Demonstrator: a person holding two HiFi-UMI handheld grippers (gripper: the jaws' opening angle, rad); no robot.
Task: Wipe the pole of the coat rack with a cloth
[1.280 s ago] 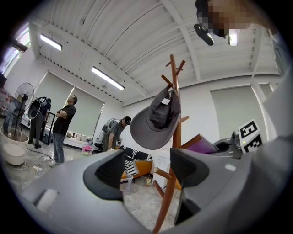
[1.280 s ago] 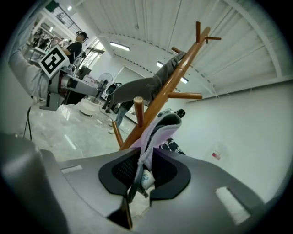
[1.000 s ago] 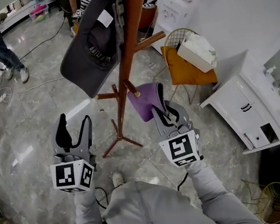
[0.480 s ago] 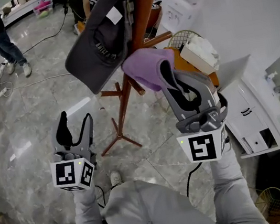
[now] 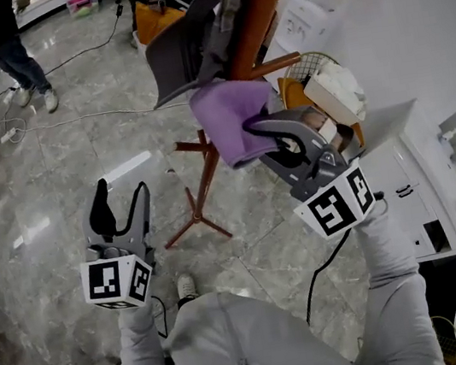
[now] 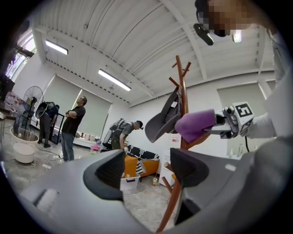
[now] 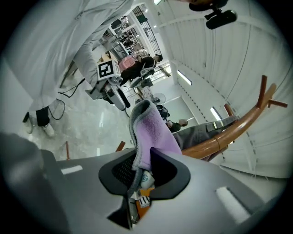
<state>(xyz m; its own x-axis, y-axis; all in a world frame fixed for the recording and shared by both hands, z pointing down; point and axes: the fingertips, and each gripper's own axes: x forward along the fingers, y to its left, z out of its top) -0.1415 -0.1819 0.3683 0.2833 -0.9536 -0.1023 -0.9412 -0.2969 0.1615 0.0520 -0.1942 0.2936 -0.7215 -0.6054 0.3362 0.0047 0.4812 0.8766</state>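
Note:
The wooden coat rack pole [image 5: 257, 21] rises from tripod feet [image 5: 195, 217] on the floor, with a dark grey cap [image 5: 184, 50] hung on a peg. My right gripper [image 5: 267, 132] is shut on a purple cloth [image 5: 230, 116], held up against the pole just below the cap. In the right gripper view the cloth [image 7: 151, 135] folds up from between the jaws, beside the curved pole [image 7: 229, 132]. My left gripper [image 5: 118, 206] stands open and empty, low at the left, apart from the rack. Its view shows the pole [image 6: 183, 98] and the cloth [image 6: 194, 125].
An orange chair [image 5: 304, 91] with white things on it stands behind the rack, next to a white cabinet [image 5: 411, 190]. People [image 5: 9, 40] stand far left; cables [image 5: 70, 117] run across the marble floor. A water dispenser [image 5: 315, 6] stands by the wall.
My right gripper has risen with the purple cloth from beside the lower pole up to the pole under the cap. The left gripper has stayed put.

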